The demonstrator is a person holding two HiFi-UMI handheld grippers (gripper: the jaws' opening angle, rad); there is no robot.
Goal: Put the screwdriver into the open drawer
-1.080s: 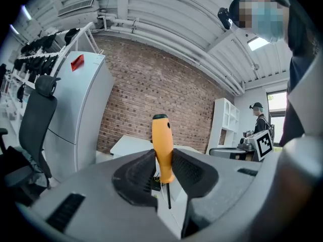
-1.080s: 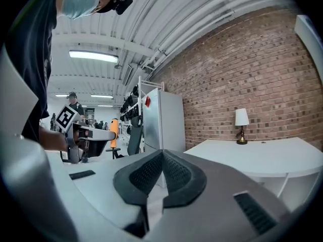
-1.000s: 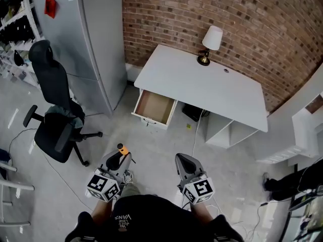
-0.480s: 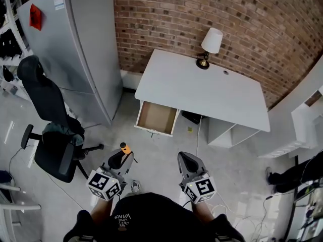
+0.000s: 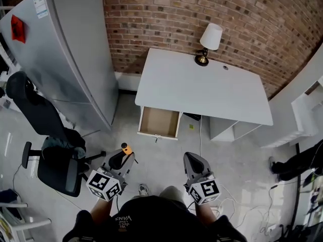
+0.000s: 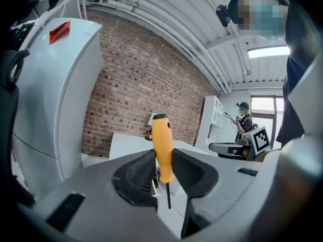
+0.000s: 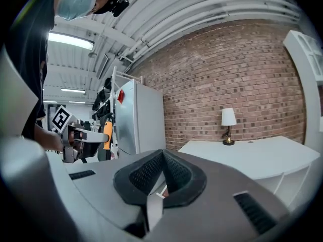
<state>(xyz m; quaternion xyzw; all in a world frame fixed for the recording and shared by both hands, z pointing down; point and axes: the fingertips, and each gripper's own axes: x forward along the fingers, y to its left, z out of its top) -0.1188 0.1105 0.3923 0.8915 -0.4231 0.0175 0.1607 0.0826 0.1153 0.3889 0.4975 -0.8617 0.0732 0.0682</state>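
Orange-handled screwdriver (image 6: 162, 147), white desk (image 5: 202, 87), seemingly tan drawer (image 5: 159, 121).

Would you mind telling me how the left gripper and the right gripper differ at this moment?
The left gripper is shut on the screwdriver, orange handle up and shaft down; the right gripper has its jaws together on nothing. In the head view the left gripper leans rightward, while the right gripper leans leftward. Both are grey, carry a marker cube and are held over the floor, short of the open drawer.
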